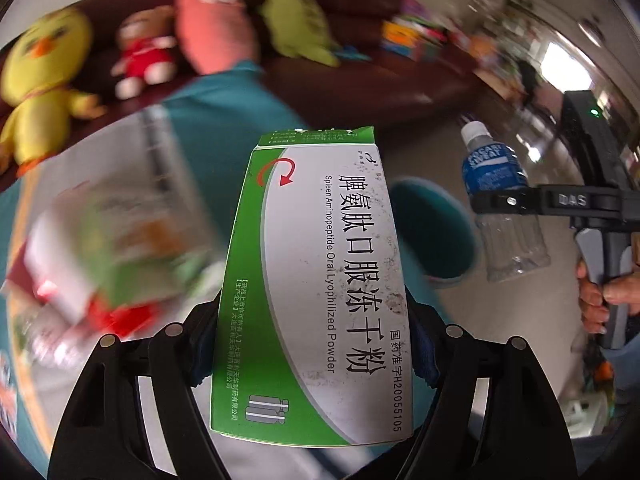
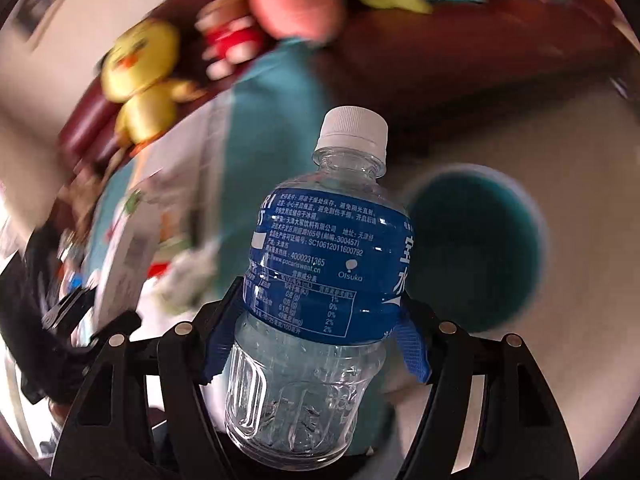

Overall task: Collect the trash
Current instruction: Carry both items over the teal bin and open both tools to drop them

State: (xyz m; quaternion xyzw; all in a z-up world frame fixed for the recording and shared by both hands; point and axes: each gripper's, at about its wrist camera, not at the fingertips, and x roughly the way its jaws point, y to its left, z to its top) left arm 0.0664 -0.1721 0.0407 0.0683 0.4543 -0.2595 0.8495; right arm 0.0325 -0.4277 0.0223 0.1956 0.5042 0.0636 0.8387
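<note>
One box (image 1: 316, 280), one bottle (image 2: 320, 280), each tool-clamped.

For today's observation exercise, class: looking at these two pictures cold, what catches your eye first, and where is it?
A green-and-white medicine box fills the middle of the left wrist view, clamped in the left tongs. A clear plastic bottle with a blue label and white cap stands just as large in the right tongs. Behind both, a teal bin sits on the floor and plush toys line a dark red sofa.
</note>
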